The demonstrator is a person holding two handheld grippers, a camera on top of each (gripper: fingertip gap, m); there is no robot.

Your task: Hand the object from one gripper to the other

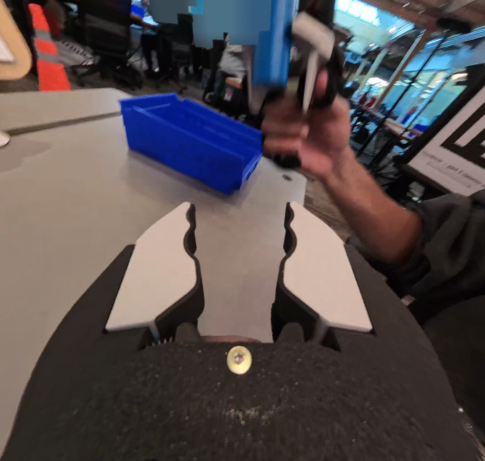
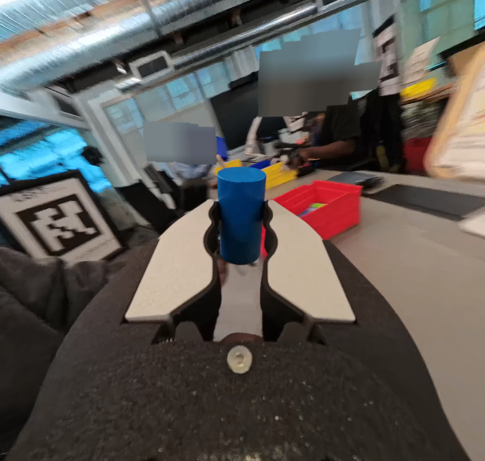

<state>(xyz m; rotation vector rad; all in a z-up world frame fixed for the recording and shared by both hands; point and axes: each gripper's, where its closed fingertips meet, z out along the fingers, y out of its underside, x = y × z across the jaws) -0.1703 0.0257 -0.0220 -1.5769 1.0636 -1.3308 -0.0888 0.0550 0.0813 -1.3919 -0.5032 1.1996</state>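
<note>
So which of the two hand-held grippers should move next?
Probably the left hand-held gripper: it is open and empty above the table, while the right hand-held gripper is shut on the blue cylinder, held upright in the air for taking.

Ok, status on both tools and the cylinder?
Right tool shut on blue foam cylinder, raised. Left tool open, empty, above grey table. Path between looks clear.

Grey tables [image 1: 65, 186] stand in a busy workshop with bright blue-lit windows [image 1: 357, 10], silver ceiling ducts [image 2: 78, 36] and an orange cone [image 1: 48, 52].
</note>
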